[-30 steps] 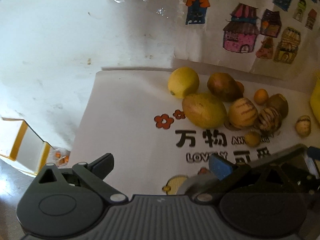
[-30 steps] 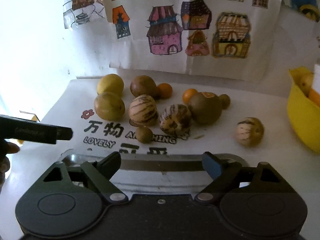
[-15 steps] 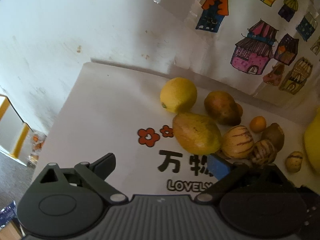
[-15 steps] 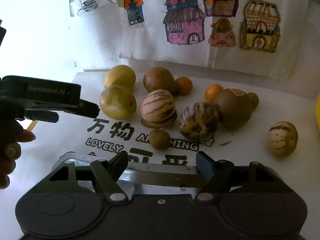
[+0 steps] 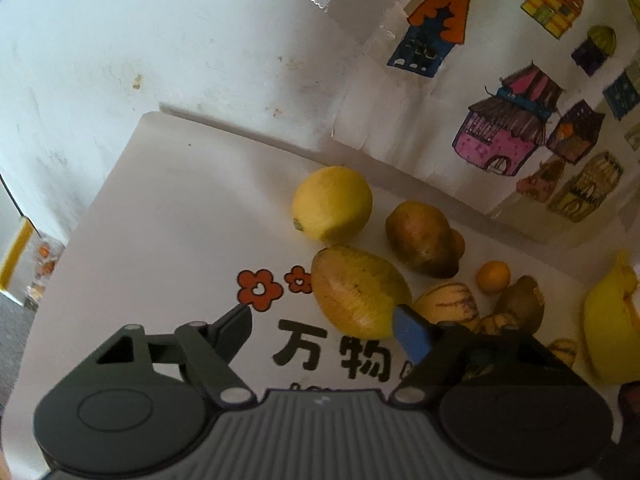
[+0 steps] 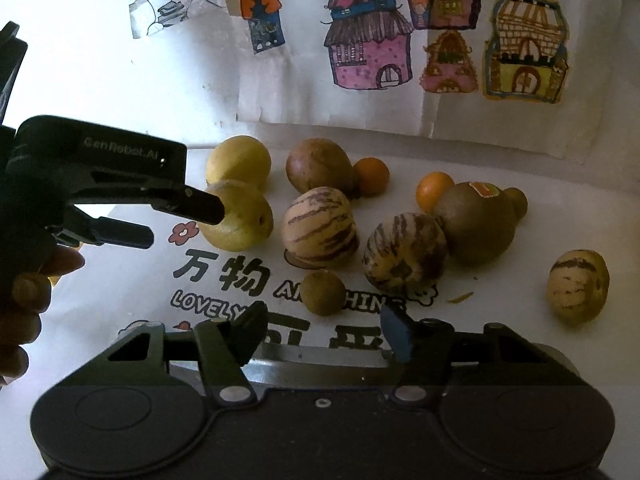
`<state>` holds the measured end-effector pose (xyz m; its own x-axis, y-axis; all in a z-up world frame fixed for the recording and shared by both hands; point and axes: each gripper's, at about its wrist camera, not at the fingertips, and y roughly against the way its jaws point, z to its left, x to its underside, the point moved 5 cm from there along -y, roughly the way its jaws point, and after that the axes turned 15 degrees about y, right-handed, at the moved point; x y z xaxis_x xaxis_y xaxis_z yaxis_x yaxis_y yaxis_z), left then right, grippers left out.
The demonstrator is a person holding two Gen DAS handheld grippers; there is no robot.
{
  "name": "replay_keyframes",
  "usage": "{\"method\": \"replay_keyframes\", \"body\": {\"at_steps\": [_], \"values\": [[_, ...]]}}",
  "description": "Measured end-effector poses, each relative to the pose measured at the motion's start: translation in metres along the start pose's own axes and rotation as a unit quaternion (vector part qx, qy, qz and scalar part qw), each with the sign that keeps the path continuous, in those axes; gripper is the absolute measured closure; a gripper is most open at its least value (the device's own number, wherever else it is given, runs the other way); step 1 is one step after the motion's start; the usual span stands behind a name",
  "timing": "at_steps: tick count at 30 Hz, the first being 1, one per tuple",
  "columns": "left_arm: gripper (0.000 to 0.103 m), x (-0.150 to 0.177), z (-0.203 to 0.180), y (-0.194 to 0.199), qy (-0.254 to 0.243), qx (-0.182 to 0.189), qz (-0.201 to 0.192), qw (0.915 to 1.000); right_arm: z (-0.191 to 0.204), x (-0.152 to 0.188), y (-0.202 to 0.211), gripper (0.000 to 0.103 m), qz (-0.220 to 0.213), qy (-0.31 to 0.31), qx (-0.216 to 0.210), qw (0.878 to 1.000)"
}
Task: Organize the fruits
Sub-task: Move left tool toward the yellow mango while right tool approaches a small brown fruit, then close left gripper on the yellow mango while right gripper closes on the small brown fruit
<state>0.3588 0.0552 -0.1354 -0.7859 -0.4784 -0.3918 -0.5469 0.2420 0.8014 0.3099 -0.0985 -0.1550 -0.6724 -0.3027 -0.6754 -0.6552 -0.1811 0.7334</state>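
Observation:
Several fruits lie on a white printed mat (image 5: pixel 168 216). In the left wrist view I see a yellow lemon (image 5: pixel 332 203), a yellow-brown oval fruit (image 5: pixel 358 297), a brown fruit (image 5: pixel 420 239), a small orange (image 5: pixel 493 277) and striped melons (image 5: pixel 448 303). My left gripper (image 5: pixel 324 330) is open, just short of the oval fruit, right fingertip beside it. In the right wrist view the left gripper (image 6: pixel 176 220) reaches in from the left to the oval fruit (image 6: pixel 240 216). My right gripper (image 6: pixel 324 334) is open and empty, near a small brown fruit (image 6: pixel 322 293).
A yellow bowl (image 5: pixel 608 332) stands at the right edge of the mat. House drawings (image 6: pixel 368 40) hang on the wall behind the fruit. A lone striped fruit (image 6: pixel 578 286) lies apart at the right. A metal tray rim (image 6: pixel 320 364) sits below my right gripper.
My left gripper has moved forward and right toward the oval fruit. My right gripper has moved closer to the fruit cluster. Both stay open.

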Motion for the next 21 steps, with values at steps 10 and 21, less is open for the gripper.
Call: {"method": "replay_keyframes", "body": {"at_steps": [10, 21], "values": [[0.028, -0.002, -0.005, -0.006, 0.031, 0.022, 0.012, 0.9992, -0.004, -0.003, -0.005, 0.048, 0.001, -0.007, -0.007, 1.000], [0.039, -0.010, -0.006, -0.018, 0.083, 0.033, 0.033, 0.9955, -0.007, -0.002, -0.012, 0.053, 0.006, -0.021, -0.009, 1.000]]}}
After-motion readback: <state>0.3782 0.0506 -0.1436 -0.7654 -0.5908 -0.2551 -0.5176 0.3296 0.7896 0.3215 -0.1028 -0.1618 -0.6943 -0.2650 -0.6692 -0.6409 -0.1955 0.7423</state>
